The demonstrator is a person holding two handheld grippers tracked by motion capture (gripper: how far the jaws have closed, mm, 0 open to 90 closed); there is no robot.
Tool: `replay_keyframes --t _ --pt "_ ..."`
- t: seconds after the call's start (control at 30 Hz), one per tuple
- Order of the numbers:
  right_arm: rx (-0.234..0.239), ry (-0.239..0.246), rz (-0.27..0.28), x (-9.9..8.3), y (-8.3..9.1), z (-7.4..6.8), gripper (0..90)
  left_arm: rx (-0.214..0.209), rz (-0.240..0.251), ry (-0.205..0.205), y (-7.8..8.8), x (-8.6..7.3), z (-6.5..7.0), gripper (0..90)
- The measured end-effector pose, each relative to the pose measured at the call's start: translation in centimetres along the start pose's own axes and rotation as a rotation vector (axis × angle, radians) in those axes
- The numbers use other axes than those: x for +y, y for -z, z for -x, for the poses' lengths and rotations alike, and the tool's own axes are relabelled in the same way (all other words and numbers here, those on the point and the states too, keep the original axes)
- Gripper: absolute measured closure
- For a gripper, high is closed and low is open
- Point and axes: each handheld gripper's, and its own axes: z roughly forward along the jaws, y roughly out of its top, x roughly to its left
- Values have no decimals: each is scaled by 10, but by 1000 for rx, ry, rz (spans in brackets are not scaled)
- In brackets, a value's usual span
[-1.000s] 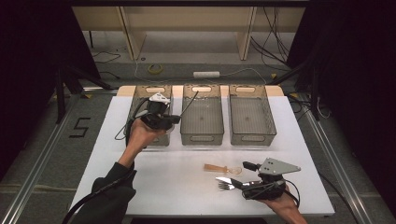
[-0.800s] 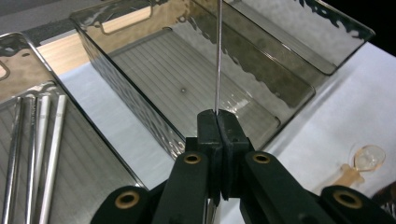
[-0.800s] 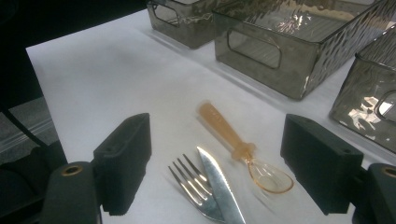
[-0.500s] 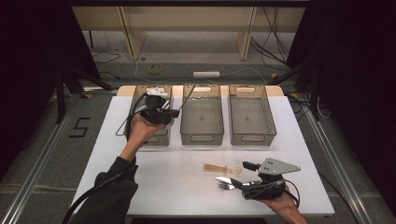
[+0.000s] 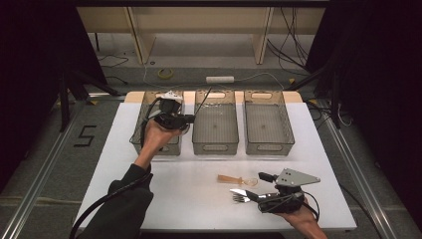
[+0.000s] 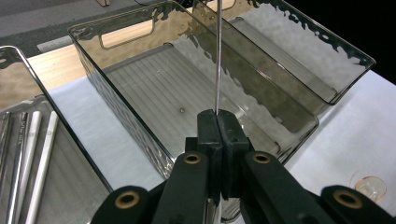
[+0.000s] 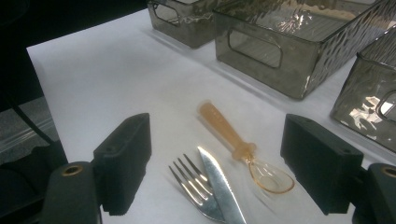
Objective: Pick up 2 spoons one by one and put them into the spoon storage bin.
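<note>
My left gripper (image 5: 181, 119) hangs over the left clear bin (image 5: 137, 130), beside the middle bin (image 5: 215, 147). Its jaws are pressed together (image 6: 217, 116) on a thin metal stick (image 6: 218, 56) that rises from them over the middle bin's (image 6: 116, 100) floor. Near the table's front right, my right gripper (image 5: 256, 191) rests low with its jaws wide apart (image 7: 222, 154). Between and ahead of them lie a metal fork (image 7: 196, 186), a serrated knife (image 7: 219, 182) over the fork, and an amber plastic spoon (image 7: 229, 135). Neither jaw touches them.
Three clear bins stand in a row at the back of the white table (image 5: 199, 199); the right bin (image 5: 268, 147) is the third. The left bin (image 6: 46, 100) holds several white and metal sticks (image 6: 28, 135). Dark curtains flank the table.
My left gripper has shifted a little toward the far side and right with the stick in it. The right gripper and the cutlery have stayed put.
</note>
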Motion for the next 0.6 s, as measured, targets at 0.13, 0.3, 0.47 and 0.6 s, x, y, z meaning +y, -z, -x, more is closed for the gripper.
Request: replay_keyframes --t 0.13,0.3,0.47,0.6 --pt "0 4 2 0 0 1 256 3 -2 1 -3 2 0 888" --pt "2 4 2 0 1 0 256 3 -3 16 -8 4 -1 889" --pt "0 6 3 0 1 0 256 -4 0 35 -14 9 2 888" --pt "2 6 2 0 1 0 256 -20 1 40 -24 11 9 889"
